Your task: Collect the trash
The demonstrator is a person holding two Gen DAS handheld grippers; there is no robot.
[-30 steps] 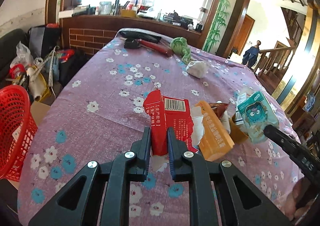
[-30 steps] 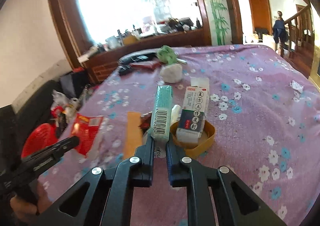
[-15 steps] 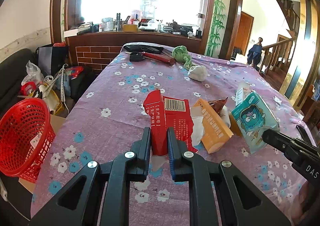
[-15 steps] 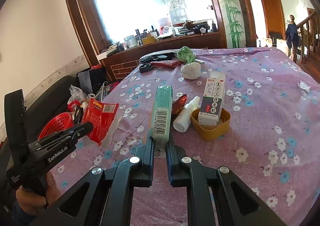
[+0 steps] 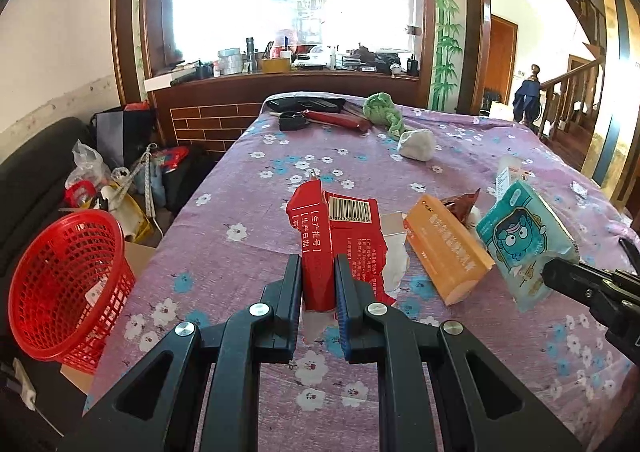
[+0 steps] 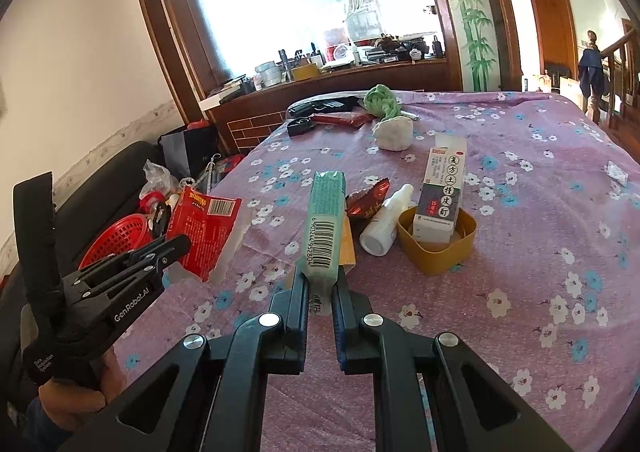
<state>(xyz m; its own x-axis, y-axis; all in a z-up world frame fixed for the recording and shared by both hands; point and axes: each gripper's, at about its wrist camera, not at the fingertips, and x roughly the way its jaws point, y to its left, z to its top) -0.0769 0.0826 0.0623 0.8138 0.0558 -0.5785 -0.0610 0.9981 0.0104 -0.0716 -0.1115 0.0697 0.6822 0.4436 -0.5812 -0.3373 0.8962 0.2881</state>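
In the left wrist view, the left gripper [image 5: 317,284] had its fingers [image 5: 291,284] clamped on a torn red box [image 5: 332,236], which stuck up between them above the bench [image 5: 248,252]. A red basket [image 5: 64,284] sat low at the left, off the bench.

In the right wrist view, the right gripper [image 6: 321,288] had its fingers [image 6: 299,292] clamped on a green pack [image 6: 326,228], which stood up between them. A yellow cup [image 6: 438,248] holding a white box [image 6: 442,191] sat nearby on the bench.

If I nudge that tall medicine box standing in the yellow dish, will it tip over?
Probably. The medicine box stands upright and tall on a narrow base, leaning in the shallow yellow dish, so a push near its top would likely topple it. It looks like thin cardboard, likely light.
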